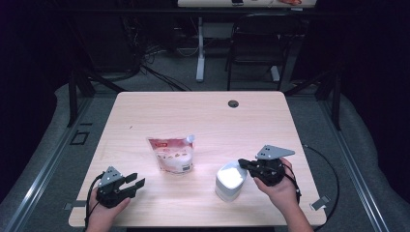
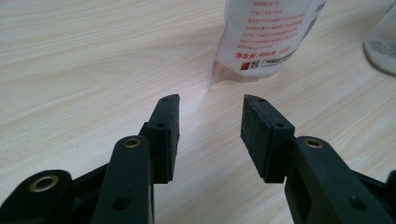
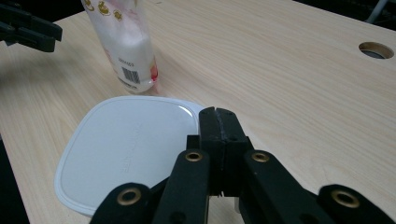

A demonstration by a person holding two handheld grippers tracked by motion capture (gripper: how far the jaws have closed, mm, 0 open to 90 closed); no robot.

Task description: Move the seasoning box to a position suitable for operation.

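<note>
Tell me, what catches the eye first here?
A red-and-white pouch stands mid-table, with a white lidded container to its right. The right gripper, jaws shut, hovers at the container's lid, while the left gripper waits open near the table's front-left corner.

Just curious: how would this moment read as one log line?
left gripper open, empty | right gripper shut, above lidded container | pouch upright on table

The table (image 1: 203,116) is pale wood grain with a smooth, faintly shiny finish. The pouch (image 1: 171,154) is glossy printed plastic; the container's lid (image 3: 126,144) is smooth white plastic. The gripper pads (image 2: 259,135) look matt, rough black.
</note>
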